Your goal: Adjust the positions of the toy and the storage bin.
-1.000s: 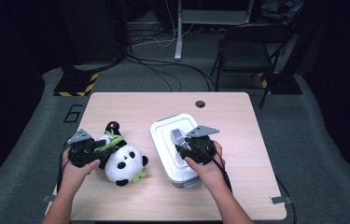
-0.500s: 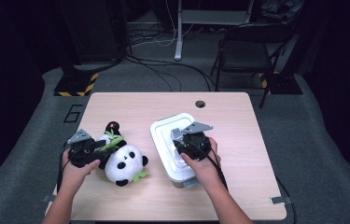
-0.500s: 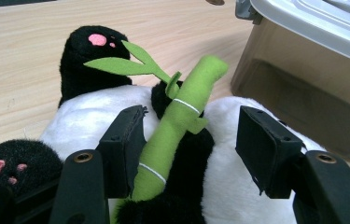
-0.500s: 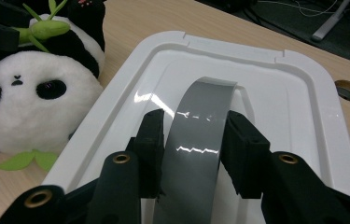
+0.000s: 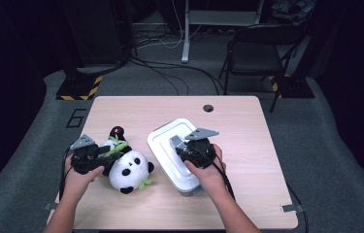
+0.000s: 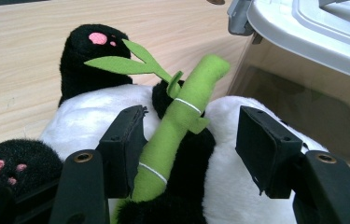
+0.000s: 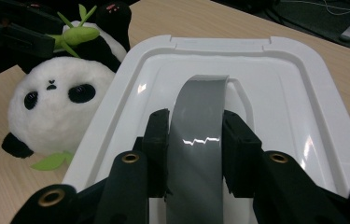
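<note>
A: Start at the right gripper (image 7: 195, 154). What do its jaws have?

B: They have just been closing, and the grey handle (image 7: 198, 135) of the white lid (image 7: 275, 93) stands between them. In the right gripper view both pads sit flush against the handle's two edges, so I read it as a grip on the handle.

A: Which way does the handle run relative to the jaws?

B: Its long axis runs straight away from the gripper, in line with the jaws, arching up from the lid's recessed middle. The pads bear across its width. From that, the likely next move is a straight lift, and it depends on the lid coming up level off the storage box (image 5: 182, 162).

A: And the left gripper (image 6: 191, 154)?

B: Its jaws stand wide, one pad on each side of the plush panda (image 5: 128, 167). In the left gripper view the green felt bamboo (image 6: 175, 128) lies between them, leaning toward the left pad. The right pad shows a gap from the plush. The left pad lies close against the fur, but I see no squeeze, so I call it open, holding nothing.

A: Where do the items sit on the table (image 5: 247, 121)?

B: The box is at the middle, long axis running away from the person and angled slightly left. The panda lies just beside its left wall, near the left hand (image 5: 80, 177). The right hand (image 5: 206, 170) is the nearer one to the lid.
</note>
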Demonstrator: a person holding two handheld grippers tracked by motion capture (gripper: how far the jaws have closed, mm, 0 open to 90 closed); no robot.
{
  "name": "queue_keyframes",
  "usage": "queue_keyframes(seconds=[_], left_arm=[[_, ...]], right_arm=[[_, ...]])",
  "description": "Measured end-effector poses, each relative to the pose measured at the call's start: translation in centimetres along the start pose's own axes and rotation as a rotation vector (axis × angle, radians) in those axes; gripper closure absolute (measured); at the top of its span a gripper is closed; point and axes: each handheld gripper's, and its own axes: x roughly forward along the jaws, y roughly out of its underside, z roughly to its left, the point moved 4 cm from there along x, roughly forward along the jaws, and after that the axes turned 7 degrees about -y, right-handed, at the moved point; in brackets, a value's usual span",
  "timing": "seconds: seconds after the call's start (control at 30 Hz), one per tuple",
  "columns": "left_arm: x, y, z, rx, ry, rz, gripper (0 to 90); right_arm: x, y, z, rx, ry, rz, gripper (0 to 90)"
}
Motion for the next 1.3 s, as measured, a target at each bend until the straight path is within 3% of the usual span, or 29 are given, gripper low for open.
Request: queue_keyframes(seconds=[0.53,1.0,1.3], left_arm=[[-0.02,0.02,0.09,0.003,0.003,0.002,41.6],[-0.04,0.03,0.08,0.004,0.005,0.007,41.5],[-0.03,0.02,0.07,0.002,0.005,0.007,41.5]], right_arm=[[0.56,-0.79,0.00,0.015,0.003,-0.012,67.1],[0.50,-0.55,0.03,-0.037,0.082,0.012,65.2],[0.27,-0.90,0.24,-0.041,0.073,0.003,66.6]])
